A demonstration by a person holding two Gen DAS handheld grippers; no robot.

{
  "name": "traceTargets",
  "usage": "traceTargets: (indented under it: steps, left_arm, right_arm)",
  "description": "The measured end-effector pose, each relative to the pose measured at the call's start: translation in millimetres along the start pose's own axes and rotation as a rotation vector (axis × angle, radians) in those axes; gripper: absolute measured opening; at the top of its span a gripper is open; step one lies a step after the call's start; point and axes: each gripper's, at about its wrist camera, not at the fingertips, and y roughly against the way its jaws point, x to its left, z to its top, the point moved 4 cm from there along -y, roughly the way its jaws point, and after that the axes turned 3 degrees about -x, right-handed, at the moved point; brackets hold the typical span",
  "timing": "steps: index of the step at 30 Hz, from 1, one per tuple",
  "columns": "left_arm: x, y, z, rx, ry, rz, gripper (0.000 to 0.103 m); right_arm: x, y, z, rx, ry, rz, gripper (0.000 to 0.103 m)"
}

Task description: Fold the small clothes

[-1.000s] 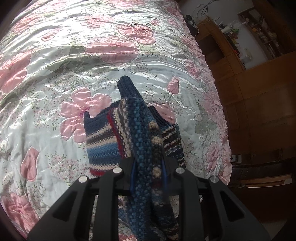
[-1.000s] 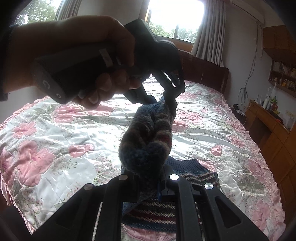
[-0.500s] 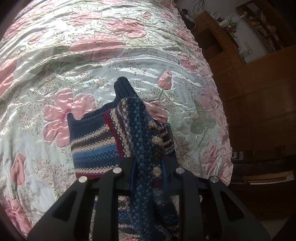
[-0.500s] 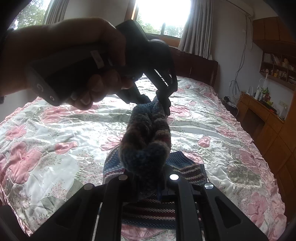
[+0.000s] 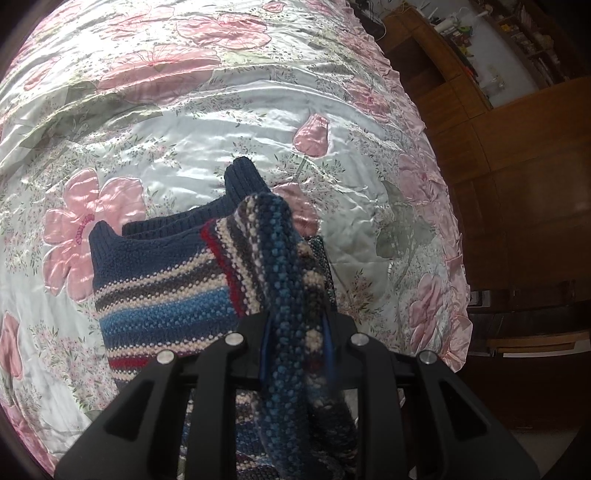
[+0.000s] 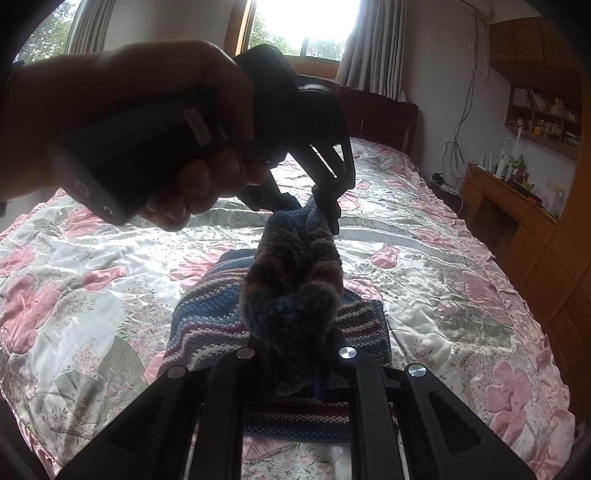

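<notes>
Only right view shows hand point(image 6: 140, 136); sweater point(image 5: 162, 295) — clamped.

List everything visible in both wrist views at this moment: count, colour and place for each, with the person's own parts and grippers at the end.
Knit sweater: one, navy with blue, cream, grey and red stripes; lower part on the bed, one edge lifted and stretched between both grippers.
Bedspread: one, pale satin with pink flowers; covers the bed.
Headboard: one, dark wood; far end of the bed.
Window: one, bright, pale curtains; behind the headboard.
Wooden cabinets: brown; along the bed's right side in the right wrist view.
Wall shelf: one, brown, small items; above the cabinets.
Hand: one, gripping the left gripper's handle.
Left gripper: black, shut on the sweater.
Right gripper: black, shut on the sweater.
</notes>
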Motion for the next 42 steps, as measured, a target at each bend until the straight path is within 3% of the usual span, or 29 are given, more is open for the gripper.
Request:
traceTargets:
  steps: [17, 30, 36, 38, 39, 42]
  left_arm:
    - [-29.2, -52.0, -7.3, 0.035, -0.044, 0.03, 0.02]
    - [-35.0, -98.2, -13.9, 0.052, -0.077, 0.085, 0.02]
    - [-42.6, -108.4, -17.1, 0.055, -0.086, 0.063, 0.034]
    - [-47.5, -103.7, -16.6, 0.035, -0.095, 0.044, 0.046]
    - [-49.7, -99.9, -17.2, 0.026, -0.1, 0.032, 0.048]
    - [-53.0, -80.7, -21.6, -0.014, -0.124, -0.002, 0.057]
  right_arm:
    - [-32.0, -6.7, -29.7, 0.042, -0.033, -0.029, 0.012]
    - [-60.1, -30.3, -72.7, 0.117, -0.098, 0.007, 0.012]
    - [-84.6, -42.0, -95.1, 0.152, -0.309, 0.186, 0.016]
    - [-98.1, -49.2, -103.9, 0.166, -0.433, 0.296, 0.028]
    - [-105.8, -53.6, -108.9, 0.179, -0.498, 0.348, 0.043]
    - [-127.7, -67.4, -120.7, 0.215, -0.69, 0.533, 0.05]
